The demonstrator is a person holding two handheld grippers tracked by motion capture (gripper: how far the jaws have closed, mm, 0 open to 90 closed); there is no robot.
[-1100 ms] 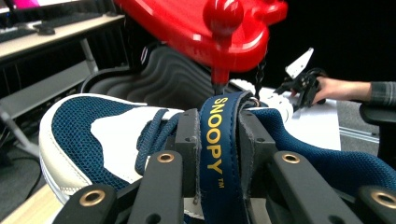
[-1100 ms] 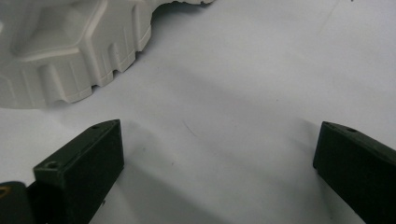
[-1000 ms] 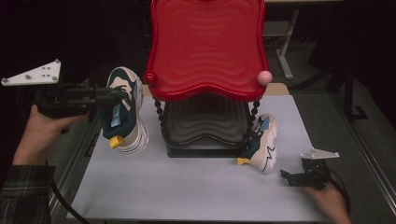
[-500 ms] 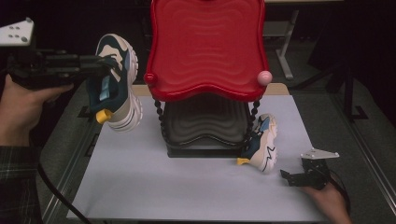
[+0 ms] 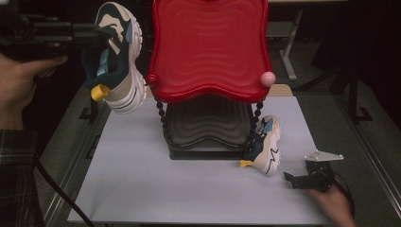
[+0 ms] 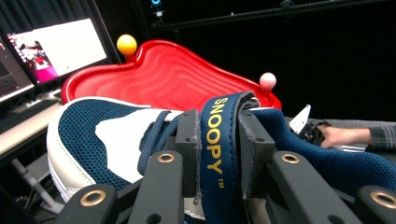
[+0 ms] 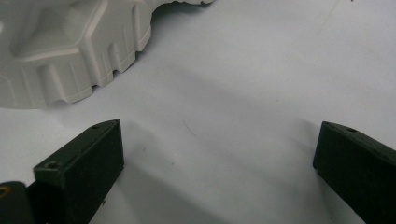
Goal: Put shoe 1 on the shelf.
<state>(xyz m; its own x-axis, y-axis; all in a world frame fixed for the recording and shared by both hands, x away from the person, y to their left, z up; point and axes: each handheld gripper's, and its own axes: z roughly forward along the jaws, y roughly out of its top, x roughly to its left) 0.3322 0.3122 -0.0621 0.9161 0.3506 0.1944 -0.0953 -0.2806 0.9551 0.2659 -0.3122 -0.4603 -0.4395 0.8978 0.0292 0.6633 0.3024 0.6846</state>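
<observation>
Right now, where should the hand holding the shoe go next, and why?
Probably sideways over the wavy red plastic tray, then down. The left gripper is clamped on the navy strap of the blue-and-white sneaker, which hangs beside the tray at about its rim height, and the top tray has nothing on it.

left gripper (image 5: pixel 97 38) raised, jaws clamped; right gripper (image 5: pixel 295 179) low, jaws apart

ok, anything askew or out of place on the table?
Yes: the second sneaker lies tipped on its side against the rack's right leg, sole facing out. The other sneaker hangs by its strap in the left tongs.
</observation>
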